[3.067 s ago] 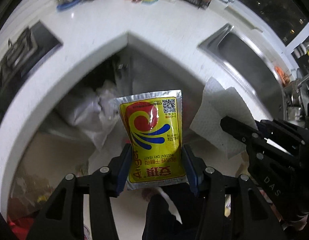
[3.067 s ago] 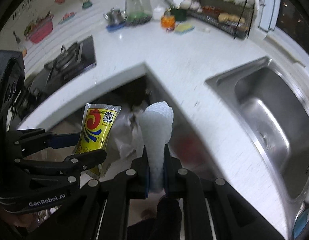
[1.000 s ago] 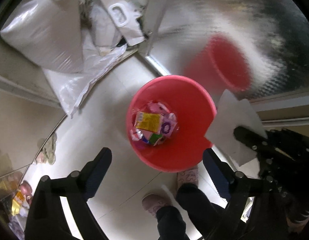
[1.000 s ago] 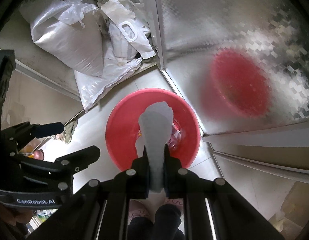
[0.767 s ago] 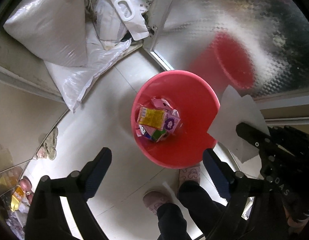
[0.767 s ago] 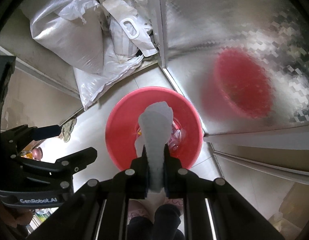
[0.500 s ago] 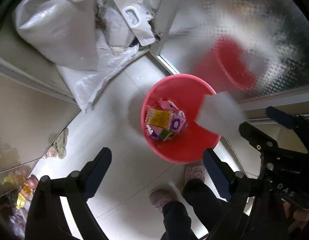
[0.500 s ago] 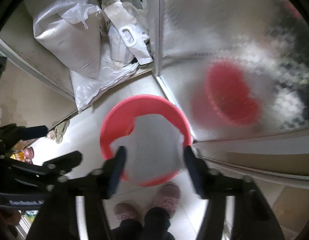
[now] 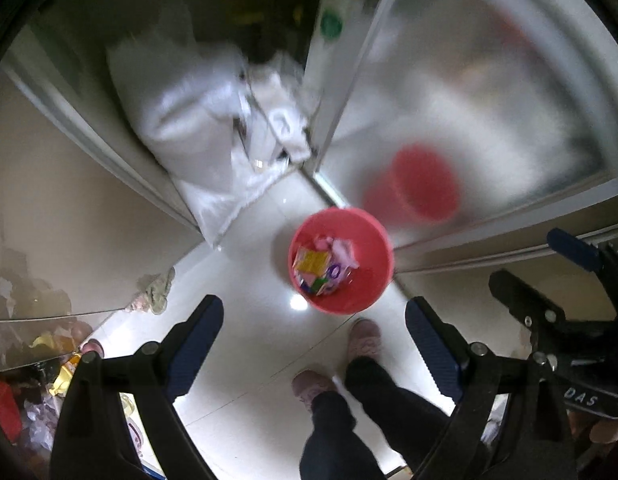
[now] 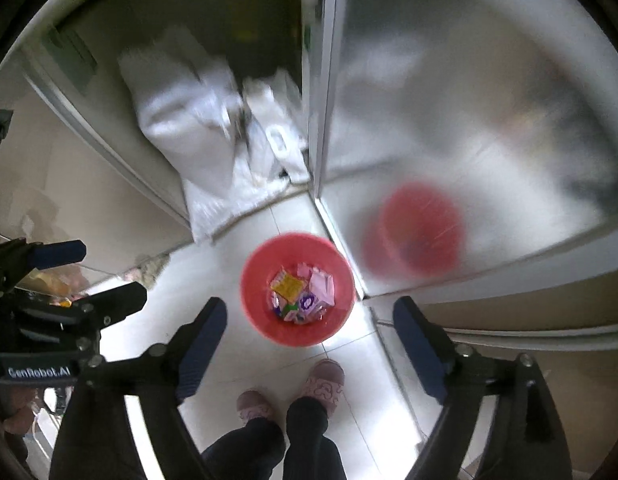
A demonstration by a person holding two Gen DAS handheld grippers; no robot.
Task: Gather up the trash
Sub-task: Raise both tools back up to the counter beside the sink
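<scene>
**Both Tongs Empty Over the Red Bin**

The red bin (image 10: 297, 290) sat on the white floor (image 10: 245, 364), just in front of the person's two slippers (image 10: 325, 374). It was near the corner of a shiny metal door (image 10: 469, 120), and a blurry red picture of the bin showed in that door. Far behind it, white sacks (image 10: 197, 132) leaned in a dark gap.

Inside the bin lay the trash. A yellow packet (image 10: 287, 285) sat on the left side of the pile. A pale crumpled piece (image 10: 323, 286) sat on the right side, and it looked like the paper towel, but the blur made that hard to tell.

The right tongs (image 10: 309, 342) had just been opening. Their blue pads (image 10: 203, 342) stood wide apart and nothing was between them. The left tongs (image 9: 313, 346) were wide apart too, and empty. Each pair could be seen at the edge of the other's view.

This step looked like the letting go, and it seemed done. To do it well, the tongs should be right over the middle of the bin, so nothing lands on the floor. It would be good to check that no trash stuck to the pads. Next, the tongs would likely need to go look for more trash.
</scene>
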